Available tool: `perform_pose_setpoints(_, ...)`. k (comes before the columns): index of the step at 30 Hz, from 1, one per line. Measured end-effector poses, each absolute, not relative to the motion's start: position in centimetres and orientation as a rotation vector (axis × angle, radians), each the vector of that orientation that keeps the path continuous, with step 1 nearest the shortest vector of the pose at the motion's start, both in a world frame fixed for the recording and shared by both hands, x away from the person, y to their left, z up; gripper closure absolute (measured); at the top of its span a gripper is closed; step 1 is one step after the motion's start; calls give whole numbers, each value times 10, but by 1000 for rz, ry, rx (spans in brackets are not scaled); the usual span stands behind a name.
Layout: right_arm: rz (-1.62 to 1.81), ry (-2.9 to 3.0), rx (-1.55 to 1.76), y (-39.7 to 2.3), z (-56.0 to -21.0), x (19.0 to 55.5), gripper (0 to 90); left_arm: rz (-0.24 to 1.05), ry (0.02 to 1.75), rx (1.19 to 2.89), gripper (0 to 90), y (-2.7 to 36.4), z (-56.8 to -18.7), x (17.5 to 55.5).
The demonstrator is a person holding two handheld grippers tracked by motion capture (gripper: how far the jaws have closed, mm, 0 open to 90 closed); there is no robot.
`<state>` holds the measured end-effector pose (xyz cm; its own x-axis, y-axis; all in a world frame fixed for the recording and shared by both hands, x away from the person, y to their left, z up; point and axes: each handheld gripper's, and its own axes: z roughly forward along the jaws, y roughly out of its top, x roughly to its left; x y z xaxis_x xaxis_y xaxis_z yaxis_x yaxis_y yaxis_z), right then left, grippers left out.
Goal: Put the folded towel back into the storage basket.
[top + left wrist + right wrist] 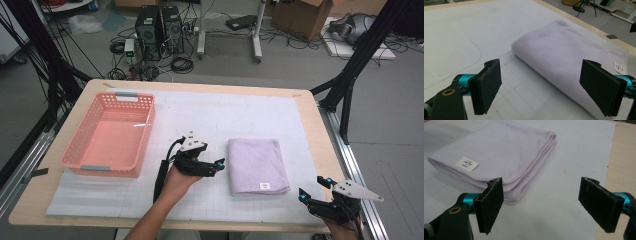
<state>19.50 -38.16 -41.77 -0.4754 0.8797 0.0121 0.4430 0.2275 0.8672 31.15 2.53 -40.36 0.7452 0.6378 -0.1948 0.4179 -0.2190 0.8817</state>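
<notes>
A folded lilac towel (257, 165) with a small white label lies flat on the white mat, right of centre. My left gripper (218, 164) hovers just left of the towel's left edge, jaws wide open and empty. In the left gripper view the towel (564, 57) lies ahead between the two black pads (487, 83), its folded edge near them. My right gripper (314, 189) rests near the table's front right corner, open and empty, a little to the right of the towel's near corner. The right gripper view shows the towel (499, 152) with its label and stacked hems.
An empty pink plastic basket (75, 151) stands on the left of the mat. The wooden table edge (320, 125) runs close on the right. Black frame posts, computers and cables stand on the floor beyond the table.
</notes>
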Motion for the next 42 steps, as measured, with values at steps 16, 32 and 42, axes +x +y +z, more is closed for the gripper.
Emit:
perform_pose_setpoints(16,1187,2020,1214,-383,-418,196,193,160,865,1978,192,-31,-423,325)
perform_pose_setpoints(32,1184,2029,1207,-381,-419,197,194,87,985,2053,190,-48,-442,331)
perform_pose_setpoints(42,1182,2032,1209,-381,-419,197,194,92,901,2067,489,-55,-444,324)
